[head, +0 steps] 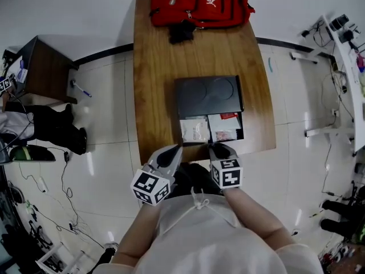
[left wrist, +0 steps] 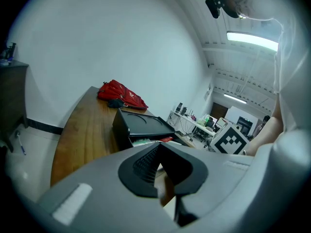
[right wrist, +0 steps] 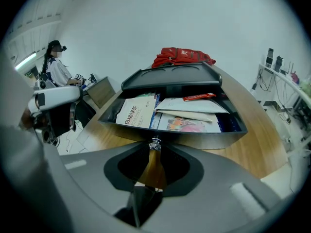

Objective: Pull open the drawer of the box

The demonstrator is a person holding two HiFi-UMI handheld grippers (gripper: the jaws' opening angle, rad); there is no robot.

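A black box (head: 208, 95) lies on the wooden table (head: 157, 67). Its drawer (head: 212, 141) stands pulled out toward me, with booklets and papers inside. In the right gripper view the drawer's front wall (right wrist: 204, 141) is close, and its small metal knob (right wrist: 155, 143) sits right at the tips of my right gripper (right wrist: 154, 150), which is shut on it. The right gripper (head: 221, 149) meets the drawer front at the table's near edge. My left gripper (head: 172, 152) hovers beside it to the left, shut and holding nothing. Its own view shows the box (left wrist: 141, 123) from the side.
A red backpack (head: 199, 3) lies at the table's far end, behind the box. A dark cabinet (head: 45, 70) and a seated person (head: 40, 124) are on the left. Cables trail over the tiled floor, and cluttered desks (head: 348, 50) line the right wall.
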